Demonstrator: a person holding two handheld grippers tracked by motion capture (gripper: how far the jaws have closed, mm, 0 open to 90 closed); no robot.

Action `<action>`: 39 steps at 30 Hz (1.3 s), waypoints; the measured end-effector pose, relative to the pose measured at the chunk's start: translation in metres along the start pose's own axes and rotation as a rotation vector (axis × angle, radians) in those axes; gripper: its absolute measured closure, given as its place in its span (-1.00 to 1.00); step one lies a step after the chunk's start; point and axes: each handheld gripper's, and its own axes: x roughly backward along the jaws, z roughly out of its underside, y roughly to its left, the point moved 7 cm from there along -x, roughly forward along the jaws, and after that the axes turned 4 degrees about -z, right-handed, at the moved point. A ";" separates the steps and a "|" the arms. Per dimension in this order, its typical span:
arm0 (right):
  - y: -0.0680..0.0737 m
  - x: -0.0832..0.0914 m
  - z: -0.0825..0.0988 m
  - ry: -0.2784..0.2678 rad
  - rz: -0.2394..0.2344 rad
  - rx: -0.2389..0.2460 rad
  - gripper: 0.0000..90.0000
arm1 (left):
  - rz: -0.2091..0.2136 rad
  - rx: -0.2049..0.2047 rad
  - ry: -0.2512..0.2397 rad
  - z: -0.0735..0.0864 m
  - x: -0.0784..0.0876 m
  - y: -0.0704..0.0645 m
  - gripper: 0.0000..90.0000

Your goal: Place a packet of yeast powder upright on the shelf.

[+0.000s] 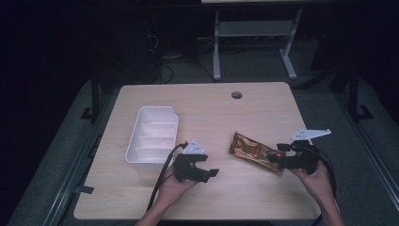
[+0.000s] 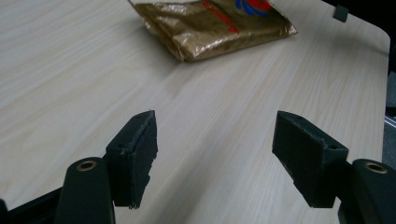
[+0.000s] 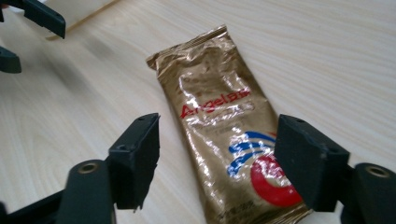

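Off to the far side of my left gripper (image 1: 203, 165) stands the white divided tray (image 1: 151, 141), close by on the wooden table (image 1: 211, 108) but not touching. My left jaws stand wide apart with nothing but bare tabletop between them; the gold foil packet (image 2: 212, 25) lies ahead of their tips, well beyond reach. In my right hand, my right gripper (image 3: 217, 161) points at the same gold foil packet from its near end. Those jaws are also spread wide, one on each side of the packet's printed end, and the pads are not pressing on it. The packet lies flat on the table, slanting away from my right fingertips towards my left gripper.
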 end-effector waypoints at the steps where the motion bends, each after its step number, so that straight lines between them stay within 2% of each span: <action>1: 0.000 0.000 0.000 0.000 0.000 0.000 -0.24 | -0.008 -0.006 0.003 -0.003 -0.001 -0.001 -0.32; 4: -0.003 -0.004 -0.002 0.014 0.006 0.004 -0.15 | -0.007 -0.004 0.002 -0.014 -0.007 -0.001 -0.30; 5: -0.002 -0.006 -0.001 0.034 0.009 0.015 -0.05 | -0.008 0.000 0.004 -0.017 -0.010 -0.001 -0.30; 7: -0.001 -0.007 0.000 0.044 0.004 0.015 0.01 | 0.003 0.020 0.006 -0.023 -0.016 0.001 -0.30; 8: 0.000 -0.008 0.001 0.047 0.005 0.016 0.19 | 0.004 0.035 0.004 -0.026 -0.019 0.004 -0.30; 10: 0.000 -0.008 0.002 0.048 0.003 0.015 0.27 | 0.012 0.066 0.014 -0.029 -0.027 0.009 -0.30; 12: -0.001 -0.009 0.003 0.063 0.015 0.012 0.40 | 0.004 0.089 0.025 -0.032 -0.036 0.016 -0.30; 14: -0.002 -0.010 0.006 0.071 0.015 0.006 0.49 | 0.021 0.121 0.027 -0.036 -0.044 0.020 -0.26; 15: -0.005 -0.012 0.009 0.091 0.032 0.003 0.56 | 0.020 0.132 0.036 -0.038 -0.047 0.021 -0.24; 17: -0.005 -0.013 0.010 0.096 0.029 -0.003 0.54 | 0.022 0.153 0.040 -0.043 -0.055 0.021 -0.23; 18: -0.007 -0.015 0.012 0.106 0.036 0.000 0.51 | 0.021 0.154 0.041 -0.046 -0.059 0.020 -0.20; 20: -0.007 -0.016 0.013 0.110 0.029 -0.004 0.51 | -0.006 0.143 0.044 -0.052 -0.065 0.020 -0.19; 22: -0.008 -0.017 0.014 0.114 0.030 -0.007 0.54 | 0.002 0.160 0.050 -0.057 -0.072 0.019 -0.19; 25: -0.010 -0.016 0.016 0.111 0.027 -0.022 0.61 | -0.001 0.177 0.060 -0.062 -0.083 0.021 -0.19; 27: -0.012 -0.015 0.018 0.108 0.018 -0.029 0.69 | -0.036 0.181 0.080 -0.062 -0.091 0.026 -0.24; 28: -0.012 -0.015 0.019 0.101 0.021 -0.029 0.74 | -0.035 0.189 0.091 -0.061 -0.094 0.029 -0.24; 31: -0.013 -0.016 0.022 0.112 0.022 -0.027 0.83 | -0.011 0.233 0.100 -0.059 -0.101 0.034 -0.23; 34: -0.015 -0.019 0.025 0.133 0.020 -0.032 0.83 | 0.038 0.278 0.100 -0.058 -0.105 0.035 -0.13; 35: -0.015 -0.020 0.027 0.140 0.022 -0.030 0.82 | 0.059 0.288 0.110 -0.057 -0.108 0.034 -0.09; 39: -0.014 -0.023 0.028 0.151 0.027 -0.021 0.78 | 0.081 0.311 0.116 -0.056 -0.112 0.032 0.01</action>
